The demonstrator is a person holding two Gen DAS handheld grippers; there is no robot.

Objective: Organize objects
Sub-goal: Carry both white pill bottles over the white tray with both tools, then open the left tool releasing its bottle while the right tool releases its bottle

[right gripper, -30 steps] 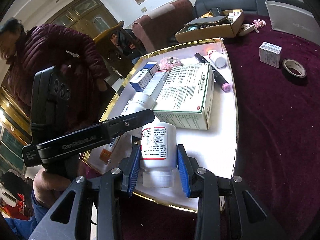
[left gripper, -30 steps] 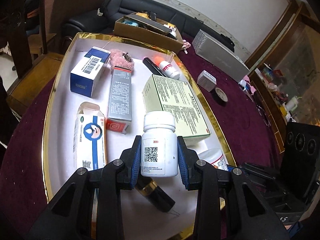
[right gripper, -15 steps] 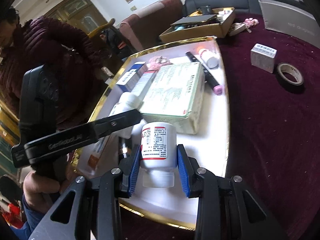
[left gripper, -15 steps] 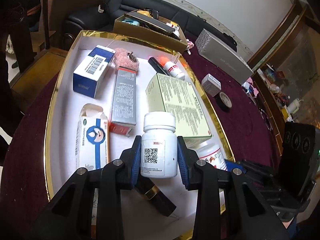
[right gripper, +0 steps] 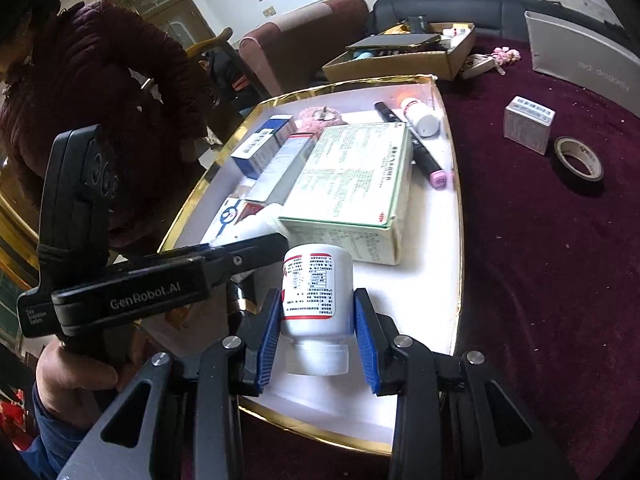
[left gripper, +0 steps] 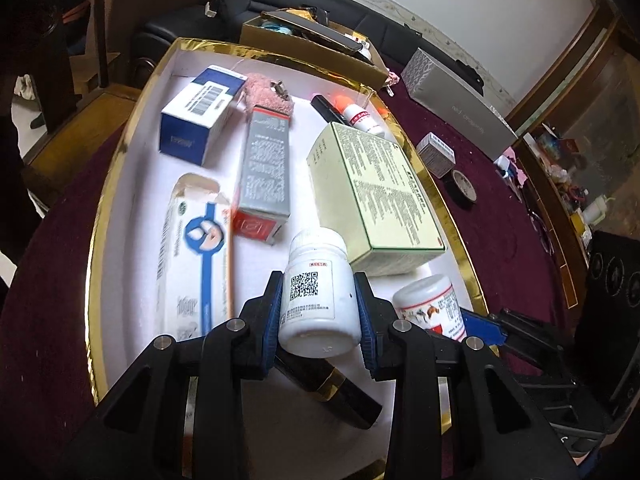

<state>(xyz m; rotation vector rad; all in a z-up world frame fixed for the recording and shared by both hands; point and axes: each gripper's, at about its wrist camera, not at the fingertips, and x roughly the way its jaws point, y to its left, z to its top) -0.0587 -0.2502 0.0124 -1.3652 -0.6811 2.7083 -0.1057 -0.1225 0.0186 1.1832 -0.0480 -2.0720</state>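
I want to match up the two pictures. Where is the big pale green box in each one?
Left wrist view: the big green box lies flat right of centre in the tray, just beyond the held white bottle.
Right wrist view: the same box sits at centre, just beyond the bottle with the red label.
Shared landmark: the roll of tape on the dark red cloth.

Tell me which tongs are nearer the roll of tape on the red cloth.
Right. The right tongs hold a bottle at the tray's edge beside the tape; the left tongs sit further inside the tray.
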